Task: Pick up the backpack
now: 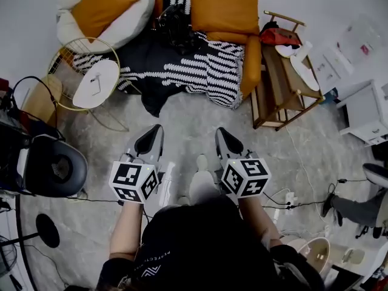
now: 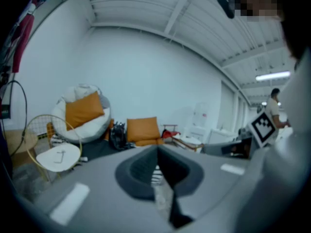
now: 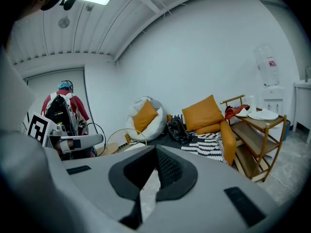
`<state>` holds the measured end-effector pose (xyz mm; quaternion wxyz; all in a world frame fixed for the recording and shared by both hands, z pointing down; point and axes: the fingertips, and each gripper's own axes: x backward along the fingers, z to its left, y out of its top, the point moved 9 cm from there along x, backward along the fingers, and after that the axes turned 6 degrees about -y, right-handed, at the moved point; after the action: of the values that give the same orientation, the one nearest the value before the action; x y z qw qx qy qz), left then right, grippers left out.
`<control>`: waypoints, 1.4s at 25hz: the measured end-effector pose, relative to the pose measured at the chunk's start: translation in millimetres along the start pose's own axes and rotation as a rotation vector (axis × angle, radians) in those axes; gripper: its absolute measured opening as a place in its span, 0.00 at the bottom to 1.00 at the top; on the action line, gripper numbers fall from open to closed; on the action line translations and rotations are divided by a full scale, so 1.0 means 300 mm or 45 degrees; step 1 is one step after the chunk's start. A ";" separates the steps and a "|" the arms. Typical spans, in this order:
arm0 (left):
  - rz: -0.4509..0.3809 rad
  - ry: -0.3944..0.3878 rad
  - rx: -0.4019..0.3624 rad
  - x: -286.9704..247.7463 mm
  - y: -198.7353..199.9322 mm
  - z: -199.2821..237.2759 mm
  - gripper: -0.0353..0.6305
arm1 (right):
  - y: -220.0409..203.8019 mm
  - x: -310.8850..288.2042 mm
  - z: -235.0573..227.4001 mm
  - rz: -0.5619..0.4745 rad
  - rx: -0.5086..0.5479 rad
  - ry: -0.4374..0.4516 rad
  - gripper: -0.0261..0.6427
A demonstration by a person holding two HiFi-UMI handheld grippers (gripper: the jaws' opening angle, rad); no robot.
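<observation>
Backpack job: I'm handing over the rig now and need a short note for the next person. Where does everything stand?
Left gripper: shut, empty, held over the floor.
Right gripper: shut, empty, beside it.
Backpack: black, on the striped blanket, between the white beanbag and the orange cushion, well ahead of both grippers.
Done: nothing; backpack untouched.
Left: approach, open the jaws, grip it, lift.

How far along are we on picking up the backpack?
Nothing done yet: the black backpack lies untouched on the striped blanket. In hand: nothing; the left tongs and right tongs are shut, empty, well short of it. Left: approach, open, grasp, lift.
</observation>
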<state>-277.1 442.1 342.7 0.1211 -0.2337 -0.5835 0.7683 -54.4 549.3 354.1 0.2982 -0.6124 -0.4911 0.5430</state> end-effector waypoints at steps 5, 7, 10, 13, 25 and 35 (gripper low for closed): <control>-0.011 0.042 0.027 -0.151 0.049 0.064 0.07 | 0.086 -0.152 -0.068 0.024 0.032 0.055 0.03; -0.019 0.054 0.039 -0.216 0.063 0.073 0.07 | 0.113 -0.209 -0.107 0.038 0.040 0.078 0.03; -0.008 0.066 0.041 -0.313 0.093 0.069 0.07 | 0.162 -0.292 -0.167 0.068 0.038 0.120 0.03; 0.007 0.091 0.043 -0.402 0.119 0.078 0.07 | 0.214 -0.369 -0.222 0.088 0.061 0.158 0.03; -0.039 0.154 0.066 -0.636 0.162 0.127 0.07 | 0.321 -0.593 -0.377 0.127 0.071 0.223 0.03; 0.067 0.169 0.054 -0.734 0.154 0.207 0.07 | 0.321 -0.714 -0.391 0.175 0.033 0.249 0.03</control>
<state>-114.4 275.6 359.6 0.1443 -0.2967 -0.5513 0.7663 100.1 338.1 374.6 0.3147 -0.6908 -0.4094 0.5061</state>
